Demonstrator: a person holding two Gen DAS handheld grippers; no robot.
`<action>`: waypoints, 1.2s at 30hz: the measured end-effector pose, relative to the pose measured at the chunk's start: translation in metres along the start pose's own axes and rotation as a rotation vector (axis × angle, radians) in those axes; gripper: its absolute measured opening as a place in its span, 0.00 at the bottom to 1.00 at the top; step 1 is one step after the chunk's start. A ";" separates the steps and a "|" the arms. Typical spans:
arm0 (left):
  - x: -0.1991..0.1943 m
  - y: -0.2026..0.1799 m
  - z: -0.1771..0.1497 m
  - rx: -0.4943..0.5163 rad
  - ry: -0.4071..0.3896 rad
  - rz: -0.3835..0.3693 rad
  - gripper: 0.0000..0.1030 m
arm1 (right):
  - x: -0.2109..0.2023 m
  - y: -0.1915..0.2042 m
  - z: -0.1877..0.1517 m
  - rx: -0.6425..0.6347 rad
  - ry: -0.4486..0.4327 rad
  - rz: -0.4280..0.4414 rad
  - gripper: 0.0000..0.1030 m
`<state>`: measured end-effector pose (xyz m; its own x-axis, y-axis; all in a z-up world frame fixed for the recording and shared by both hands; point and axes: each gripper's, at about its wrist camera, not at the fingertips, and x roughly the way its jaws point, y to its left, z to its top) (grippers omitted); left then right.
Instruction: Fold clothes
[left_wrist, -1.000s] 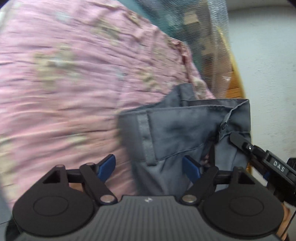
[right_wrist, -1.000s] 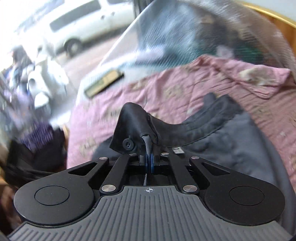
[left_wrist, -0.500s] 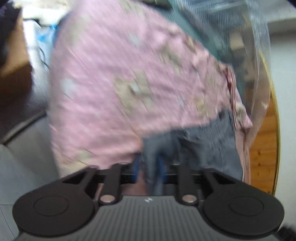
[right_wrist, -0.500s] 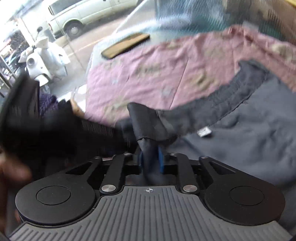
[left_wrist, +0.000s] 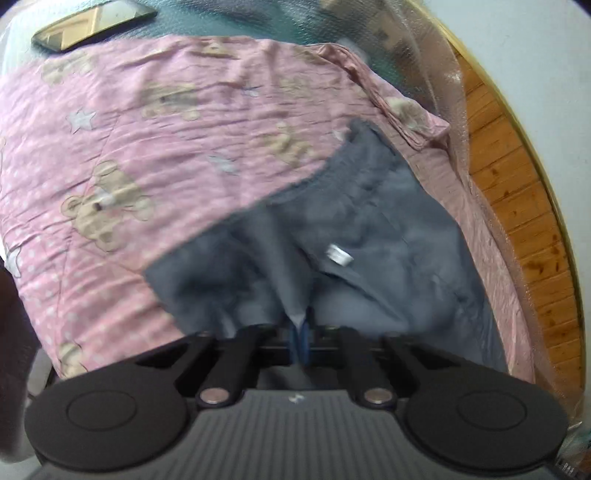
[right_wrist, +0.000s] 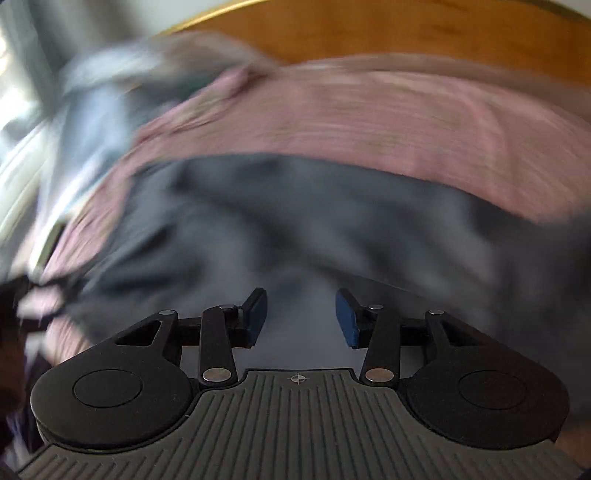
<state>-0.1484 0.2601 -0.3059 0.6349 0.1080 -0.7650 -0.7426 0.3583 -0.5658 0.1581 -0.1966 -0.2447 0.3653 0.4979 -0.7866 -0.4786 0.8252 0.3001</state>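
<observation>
The left tongs (left_wrist: 300, 334) are clenched on a fold of the grey shorts (left_wrist: 362, 254), the cloth pinched between the blue pads (left_wrist: 295, 338) and rising ahead of them. The right tongs (right_wrist: 301, 317) are released, their pads (right_wrist: 256, 314) spread apart with nothing between, the grey shorts (right_wrist: 295, 221) lying just ahead and under them.

The left view is fairly sharp and shows detail the right view loses to blur: a gathered waistband (left_wrist: 354, 166) at the far edge of the shorts, a small white tag (left_wrist: 340, 255) ahead and slightly right of the tongs, and teddy bears and stars printed on the pink blanket (left_wrist: 147, 147) under the garment. The right view shows only smeared grey cloth against the pink blanket (right_wrist: 406, 125), with a wooden board (right_wrist: 406, 33) beyond.

The shorts lie rumpled and creased on the blanket, spread ahead of both tongs.
</observation>
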 end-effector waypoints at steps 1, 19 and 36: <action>-0.002 0.016 0.001 -0.048 -0.009 -0.041 0.03 | -0.009 -0.032 -0.001 0.113 -0.018 -0.037 0.44; 0.000 -0.023 -0.041 -0.031 0.082 -0.081 0.49 | -0.053 -0.331 -0.096 1.121 -0.412 -0.045 0.49; 0.005 -0.066 -0.088 -0.065 -0.074 0.110 0.02 | -0.064 -0.428 -0.070 0.919 -0.372 -0.011 0.00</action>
<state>-0.1151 0.1556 -0.2993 0.5614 0.2126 -0.7998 -0.8191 0.2803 -0.5005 0.2839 -0.6001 -0.3604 0.6687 0.4108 -0.6197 0.2747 0.6380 0.7194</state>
